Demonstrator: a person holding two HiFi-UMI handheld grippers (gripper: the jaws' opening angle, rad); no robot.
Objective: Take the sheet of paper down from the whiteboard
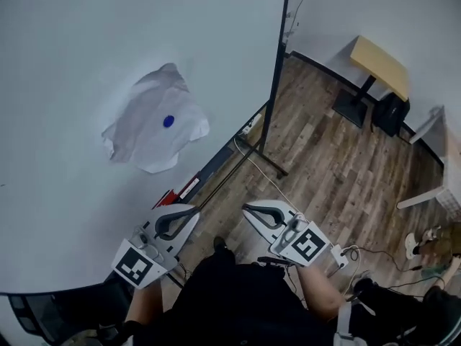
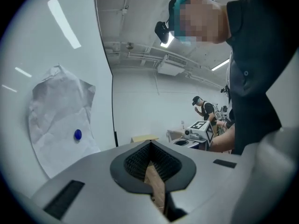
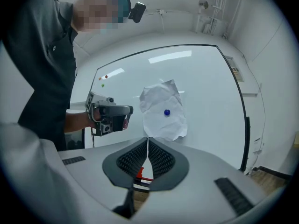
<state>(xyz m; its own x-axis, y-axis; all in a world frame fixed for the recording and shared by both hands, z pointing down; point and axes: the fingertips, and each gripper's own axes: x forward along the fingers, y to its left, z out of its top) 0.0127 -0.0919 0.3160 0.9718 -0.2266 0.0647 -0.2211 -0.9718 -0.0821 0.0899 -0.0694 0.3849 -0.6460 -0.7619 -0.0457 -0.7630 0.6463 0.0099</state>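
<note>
We find the sheet of paper, crumpled, on the whiteboard, pinned by a blue magnet near its middle. Its edges curl off the board. On the near side, the left gripper and the right gripper are side by side, both well apart from the paper. Each gripper is clenched, jaws together, with nothing between them. At the board's right edge stands its black frame post, over the wooden floor.
</note>
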